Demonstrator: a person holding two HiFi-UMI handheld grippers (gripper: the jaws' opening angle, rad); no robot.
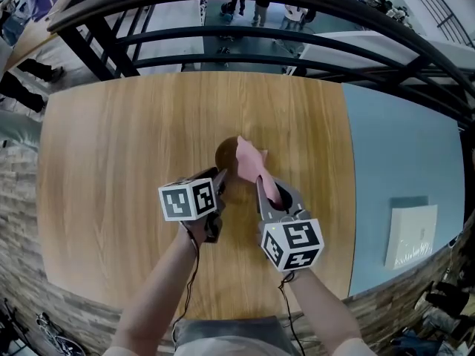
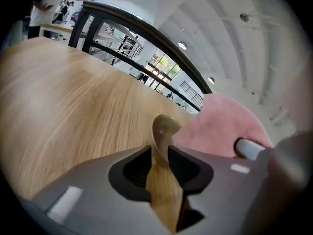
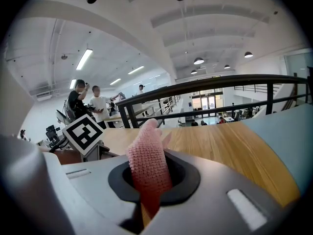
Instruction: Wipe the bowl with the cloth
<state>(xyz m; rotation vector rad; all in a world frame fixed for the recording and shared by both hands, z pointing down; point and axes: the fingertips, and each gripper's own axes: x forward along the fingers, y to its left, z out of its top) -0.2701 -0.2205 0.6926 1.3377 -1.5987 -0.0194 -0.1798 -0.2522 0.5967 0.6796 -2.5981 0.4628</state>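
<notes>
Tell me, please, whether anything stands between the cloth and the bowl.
Nothing visible does: the cloth, held in the right gripper, sits right at the bowl, whose rim is between the jaws of the left gripper.

Bright, even light falls from ceiling lamps (image 3: 198,61) and strip lights (image 3: 84,58); shadows on the table (image 1: 111,169) are faint. Both gripper views bulge fisheye-fashion, black at the corners. The left hand-held gripper (image 2: 160,148) looks soft and blurred close up.
</notes>
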